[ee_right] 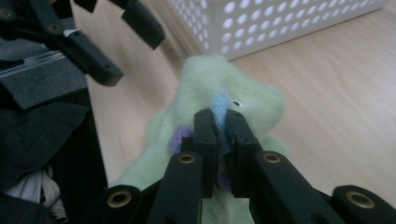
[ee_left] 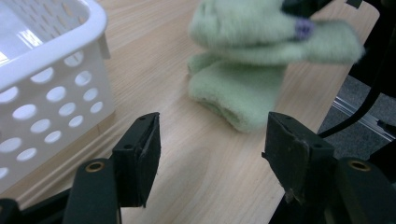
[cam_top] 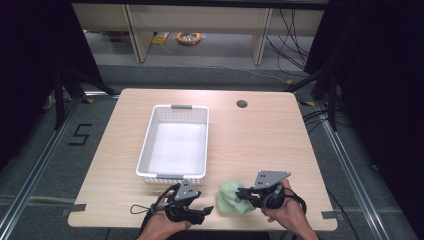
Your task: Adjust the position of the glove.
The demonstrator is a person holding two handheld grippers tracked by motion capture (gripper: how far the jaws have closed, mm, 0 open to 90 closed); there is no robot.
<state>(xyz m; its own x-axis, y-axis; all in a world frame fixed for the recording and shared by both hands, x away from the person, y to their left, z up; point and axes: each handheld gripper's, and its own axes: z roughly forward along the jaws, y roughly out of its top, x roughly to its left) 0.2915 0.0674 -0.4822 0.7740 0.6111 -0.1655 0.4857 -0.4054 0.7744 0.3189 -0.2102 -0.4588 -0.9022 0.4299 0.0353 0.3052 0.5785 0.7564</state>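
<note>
At the left stood the white basket (cam_top: 172,175), empty, with its near wall close to the table's front edge. Just in front of it the left gripper (cam_top: 204,212) rested low over the table (cam_top: 260,135); its jaws were apart and nothing was between them. To its right the green plush toy (cam_top: 231,196) hung near the front edge of the table, its lower part touching or almost touching the wood. The right gripper (cam_top: 244,194) was clamped tight on the toy, with the jaws pinching a small blue and purple part of the toy. For this step, I think, the hand should lift the toy higher than the basket rim, carry it slowly to the left, and release only above the middle, because such a thin pinch could slip.
</note>
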